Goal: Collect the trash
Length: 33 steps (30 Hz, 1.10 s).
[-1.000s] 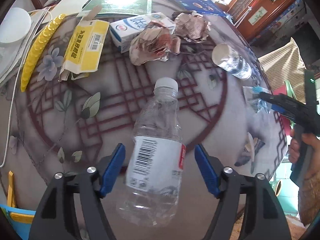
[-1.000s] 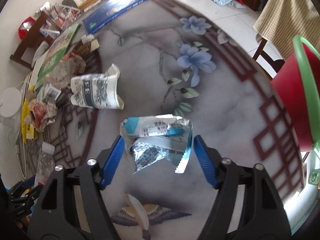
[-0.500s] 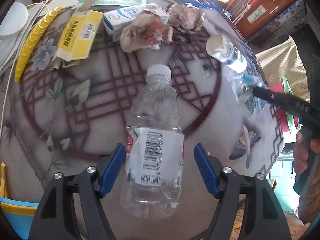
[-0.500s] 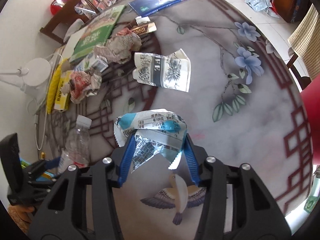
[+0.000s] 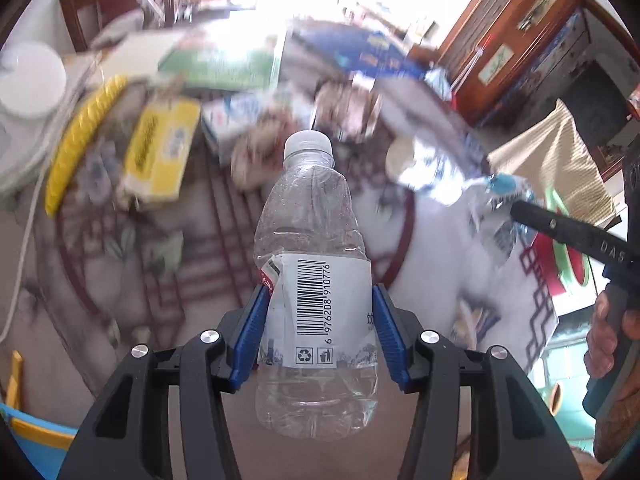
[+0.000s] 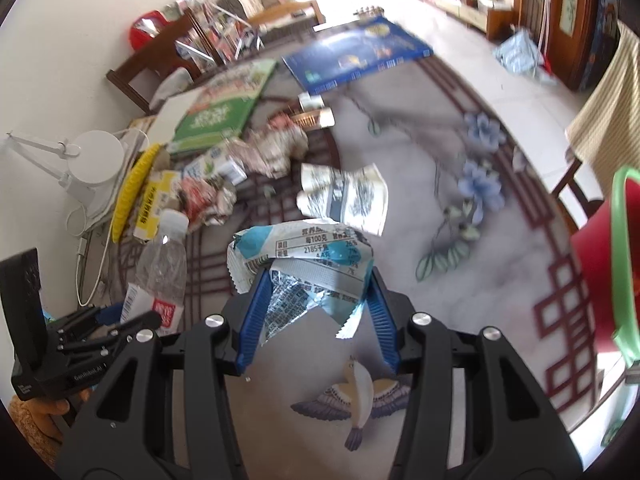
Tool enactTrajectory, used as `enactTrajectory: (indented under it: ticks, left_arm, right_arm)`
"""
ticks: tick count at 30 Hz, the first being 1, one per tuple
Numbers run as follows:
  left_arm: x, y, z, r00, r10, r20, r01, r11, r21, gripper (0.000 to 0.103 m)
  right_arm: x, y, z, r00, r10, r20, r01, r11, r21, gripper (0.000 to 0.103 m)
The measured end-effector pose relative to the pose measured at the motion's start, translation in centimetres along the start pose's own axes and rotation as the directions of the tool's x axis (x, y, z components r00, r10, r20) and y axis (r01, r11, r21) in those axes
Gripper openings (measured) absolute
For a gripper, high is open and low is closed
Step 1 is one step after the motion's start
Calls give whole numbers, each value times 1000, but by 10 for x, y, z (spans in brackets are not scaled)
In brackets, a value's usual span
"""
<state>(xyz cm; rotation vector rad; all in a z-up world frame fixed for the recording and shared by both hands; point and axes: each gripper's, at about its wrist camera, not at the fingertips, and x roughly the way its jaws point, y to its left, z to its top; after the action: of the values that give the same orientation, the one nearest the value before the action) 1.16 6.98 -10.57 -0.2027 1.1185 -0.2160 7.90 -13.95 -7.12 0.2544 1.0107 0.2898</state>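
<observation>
Both grippers hold trash above the patterned desk (image 6: 460, 280).

The left gripper (image 5: 318, 330) has its blue fingers (image 5: 250, 334) closed against the label of a clear plastic water bottle (image 5: 316, 280) (white cap pointing away). The right gripper (image 6: 316, 308) has its fingers (image 6: 254, 312) pinched on a crumpled blue-and-white snack wrapper (image 6: 300, 256). Beyond the wrapper a flattened paper cup (image 6: 344, 196) lies on the desk; a red bucket (image 6: 600, 264) stands to the wrapper's right.

The bottle (image 5: 316, 288) label carried a barcode numbered 6 976208 910776. The wrapper (image 6: 304, 256) showed "100", "2185" and "26%". The right gripper (image 5: 568, 232) read "DAS"; the left gripper's (image 6: 92, 336) body read "GenRobot.AI".
</observation>
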Motion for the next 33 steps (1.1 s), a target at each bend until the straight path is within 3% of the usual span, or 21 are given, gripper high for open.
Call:
enactTrajectory:
  ticks: [5, 14, 21, 33]
  left_arm:
    - [-22, -4, 19, 994, -26, 109, 29, 999, -30, 49]
    - [-49, -25, 36, 969, 31, 246, -26, 999, -22, 50]
    - [-55, -34, 30, 964, 41, 264, -37, 999, -18, 50]
    - [-51, -51, 21, 970, 38, 239, -38, 999, -3, 50]
  right_arm:
    - [-21, 8, 7, 998, 9, 68, -7, 1000, -28, 47]
    - [-51, 19, 16, 988, 13, 155, -3, 998, -69, 47]
    - [-58, 11, 11, 986, 14, 169, -5, 999, -49, 47]
    - [-67, -7, 0, 985, 17, 173, -14, 1000, -21, 47]
